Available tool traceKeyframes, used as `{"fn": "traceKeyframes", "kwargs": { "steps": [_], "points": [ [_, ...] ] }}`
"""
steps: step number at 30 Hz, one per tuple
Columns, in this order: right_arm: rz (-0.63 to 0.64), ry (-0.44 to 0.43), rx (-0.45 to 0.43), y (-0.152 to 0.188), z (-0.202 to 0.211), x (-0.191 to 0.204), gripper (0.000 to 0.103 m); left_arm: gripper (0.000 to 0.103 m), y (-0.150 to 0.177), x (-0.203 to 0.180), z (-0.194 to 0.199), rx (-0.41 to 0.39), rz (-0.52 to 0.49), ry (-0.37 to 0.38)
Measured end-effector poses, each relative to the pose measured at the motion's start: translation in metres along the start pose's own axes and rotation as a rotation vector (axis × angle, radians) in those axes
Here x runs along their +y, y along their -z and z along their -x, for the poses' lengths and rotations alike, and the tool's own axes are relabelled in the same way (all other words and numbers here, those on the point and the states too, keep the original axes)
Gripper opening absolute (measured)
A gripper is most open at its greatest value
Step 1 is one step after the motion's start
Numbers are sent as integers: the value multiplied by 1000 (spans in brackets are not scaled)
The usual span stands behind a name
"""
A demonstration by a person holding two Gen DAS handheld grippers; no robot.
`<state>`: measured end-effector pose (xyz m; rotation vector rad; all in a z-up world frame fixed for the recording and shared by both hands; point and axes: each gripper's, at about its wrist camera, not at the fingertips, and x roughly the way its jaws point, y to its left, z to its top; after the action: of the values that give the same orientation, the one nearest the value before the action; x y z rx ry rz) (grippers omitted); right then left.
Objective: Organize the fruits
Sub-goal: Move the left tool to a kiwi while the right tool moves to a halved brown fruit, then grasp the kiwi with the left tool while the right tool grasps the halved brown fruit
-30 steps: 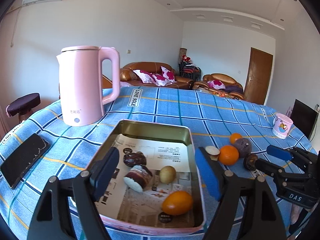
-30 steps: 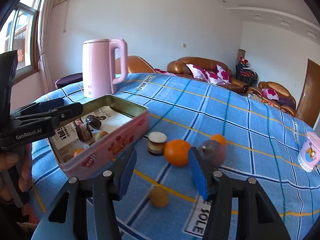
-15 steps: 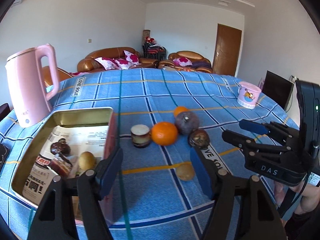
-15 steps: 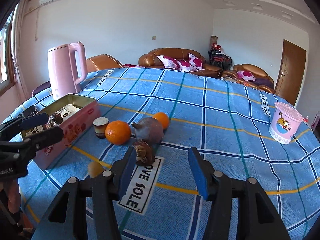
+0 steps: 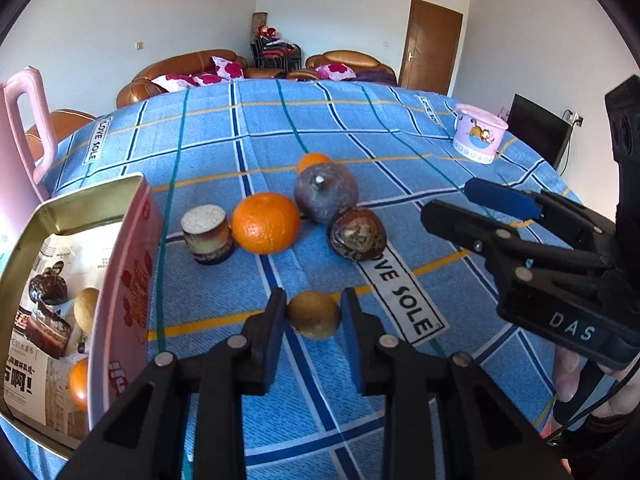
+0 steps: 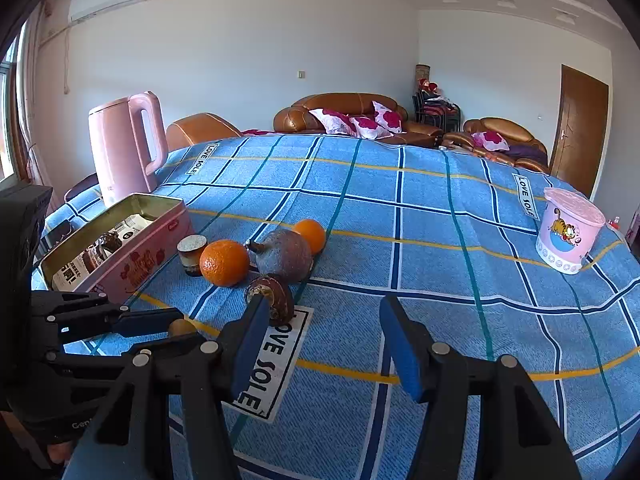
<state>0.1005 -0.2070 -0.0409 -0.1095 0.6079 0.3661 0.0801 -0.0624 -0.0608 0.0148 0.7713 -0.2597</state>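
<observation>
My left gripper (image 5: 313, 316) has closed its fingers around a small yellow-brown fruit (image 5: 313, 315) that sits on the blue checked tablecloth; the fruit also shows in the right wrist view (image 6: 181, 327). Beyond it lie an orange (image 5: 265, 222), a grey-purple fruit (image 5: 325, 192), a dark wrinkled fruit (image 5: 357, 234), a small orange (image 5: 313, 159) and a cut brown piece (image 5: 207, 233). The pink tin (image 5: 128, 264) at the left holds several fruits. My right gripper (image 6: 320, 330) is open and empty, hovering near the dark wrinkled fruit (image 6: 270, 299).
A pink kettle (image 6: 124, 147) stands behind the tin (image 6: 132, 254). A pink cartoon cup (image 6: 567, 229) stands at the right of the table. Sofas and a brown door are in the background.
My left gripper swung right from over the tin, came down to the small yellow-brown fruit and narrowed around it. My right gripper drew back to the right and stayed open.
</observation>
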Motion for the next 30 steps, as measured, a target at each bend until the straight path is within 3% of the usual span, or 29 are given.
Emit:
{"fn": "traceKeyframes", "kwargs": {
  "steps": [4, 9, 16, 23, 30],
  "points": [
    [17, 9, 9, -9, -8, 4, 59, 29, -11, 8, 10, -81, 20, -61],
    [18, -26, 75, -18, -30, 11, 59, 29, -20, 22, 5, -125, 56, -125],
    [32, -73, 162, -13, -53, 23, 59, 29, -26, 28, 5, -141, 72, -121],
    [25, -128, 227, -10, -65, 22, 35, 29, -26, 31, 5, -150, 98, -123],
    [34, -145, 184, -11, -55, 24, 34, 29, -24, 26, 12, -191, 81, -149]
  ]
}}
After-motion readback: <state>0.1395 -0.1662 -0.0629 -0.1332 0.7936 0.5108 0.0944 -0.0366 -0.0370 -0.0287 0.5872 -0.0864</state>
